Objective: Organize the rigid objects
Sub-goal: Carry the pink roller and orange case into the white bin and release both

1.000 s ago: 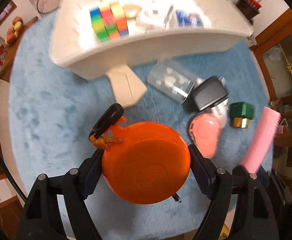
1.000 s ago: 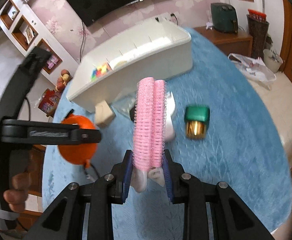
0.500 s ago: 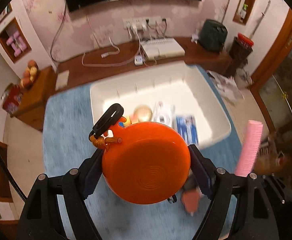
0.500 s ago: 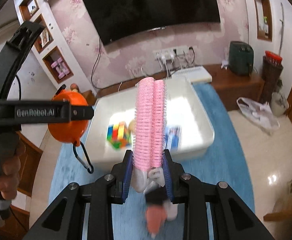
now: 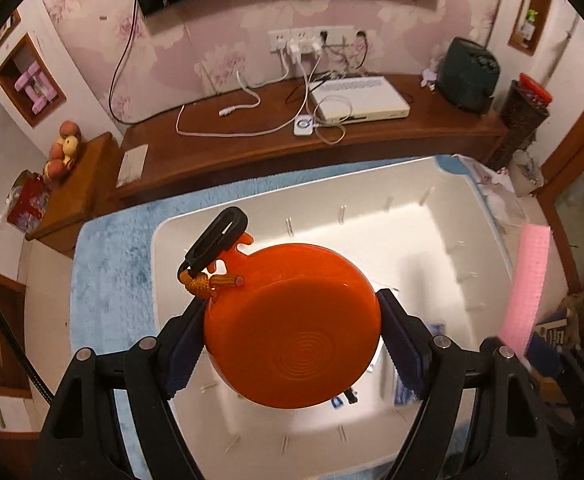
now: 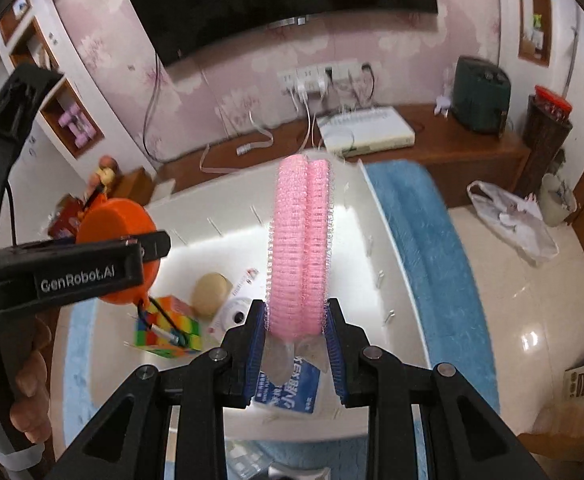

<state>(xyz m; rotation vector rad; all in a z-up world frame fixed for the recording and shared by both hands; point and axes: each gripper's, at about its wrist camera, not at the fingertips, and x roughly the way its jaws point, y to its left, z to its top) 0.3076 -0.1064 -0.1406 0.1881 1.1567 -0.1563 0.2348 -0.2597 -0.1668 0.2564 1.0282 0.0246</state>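
My left gripper [image 5: 292,344] is shut on an orange round disc [image 5: 292,332] with a black carabiner clip [image 5: 218,240], held above the white bin [image 5: 431,216]. It also shows in the right wrist view [image 6: 112,248] at the left. My right gripper [image 6: 295,332] is shut on a pair of pink hair rollers [image 6: 299,244], held upright over the bin [image 6: 387,264]. The rollers appear at the right of the left wrist view [image 5: 527,284].
Inside the bin lie a colourful cube [image 6: 172,328], a tan round object [image 6: 212,292], a white packet [image 6: 236,304] and a blue-printed pack [image 6: 288,388]. The bin stands on a blue rug [image 6: 443,256]. A wooden bench [image 5: 292,148] with cables and a white box runs behind.
Both grippers have moved forward and up with their loads, from over the rug's loose items to above the bin. Grips are unchanged.
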